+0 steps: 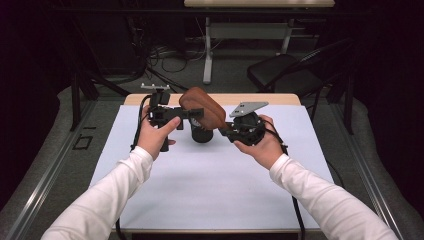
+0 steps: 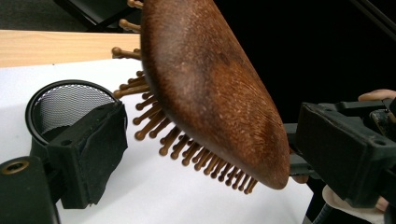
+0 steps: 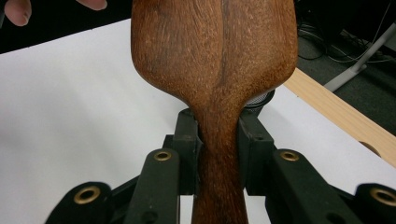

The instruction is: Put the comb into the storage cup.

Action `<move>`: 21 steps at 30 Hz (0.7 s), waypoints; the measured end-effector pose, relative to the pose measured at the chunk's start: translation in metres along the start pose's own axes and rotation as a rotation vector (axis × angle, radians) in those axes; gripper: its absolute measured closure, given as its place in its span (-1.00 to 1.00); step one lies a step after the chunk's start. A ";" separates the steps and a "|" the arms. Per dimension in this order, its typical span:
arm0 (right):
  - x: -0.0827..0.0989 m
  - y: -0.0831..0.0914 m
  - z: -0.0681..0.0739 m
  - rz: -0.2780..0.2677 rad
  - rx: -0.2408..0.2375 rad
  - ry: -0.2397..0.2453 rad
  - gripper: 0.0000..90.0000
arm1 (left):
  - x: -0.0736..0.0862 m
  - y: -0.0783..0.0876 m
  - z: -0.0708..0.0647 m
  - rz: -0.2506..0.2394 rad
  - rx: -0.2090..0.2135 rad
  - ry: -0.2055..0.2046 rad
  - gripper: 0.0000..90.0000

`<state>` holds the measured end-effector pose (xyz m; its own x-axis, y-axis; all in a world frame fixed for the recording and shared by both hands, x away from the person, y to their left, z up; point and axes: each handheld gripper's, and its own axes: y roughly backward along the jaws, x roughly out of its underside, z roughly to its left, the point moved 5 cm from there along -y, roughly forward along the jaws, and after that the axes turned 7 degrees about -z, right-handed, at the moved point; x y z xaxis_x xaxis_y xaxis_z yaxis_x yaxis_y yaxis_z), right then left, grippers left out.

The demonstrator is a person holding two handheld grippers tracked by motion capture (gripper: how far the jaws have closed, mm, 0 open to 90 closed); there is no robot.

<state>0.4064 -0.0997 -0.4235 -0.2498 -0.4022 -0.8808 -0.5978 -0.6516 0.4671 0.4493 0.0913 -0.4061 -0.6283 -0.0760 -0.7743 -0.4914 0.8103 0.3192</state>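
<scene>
A brown wooden hairbrush hangs in the air over the white table sheet, bristles facing down and away from me. My right gripper is shut on its handle; in the right gripper view both pads press the narrow neck of the brush. My left gripper comes in from the left. In the left gripper view its jaws stand wide on either side of the brush head, and the left pad stays clear of the bristles. A black mesh cup stands on the sheet under the brush.
The white sheet covers most of a wooden table whose far edge shows. The mesh cup is upright and looks hollow. Behind the table stand a black chair, a table leg and loose cables on the floor.
</scene>
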 end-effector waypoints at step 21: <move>-0.002 -0.001 0.005 -0.019 -0.012 0.004 0.61 | -0.002 -0.011 -0.004 -0.002 0.026 0.004 -0.65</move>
<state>0.4032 -0.0949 -0.4224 -0.2355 -0.3921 -0.8892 -0.5930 -0.6669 0.4512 0.4535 0.0803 -0.4054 -0.6296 -0.0798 -0.7728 -0.4767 0.8251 0.3032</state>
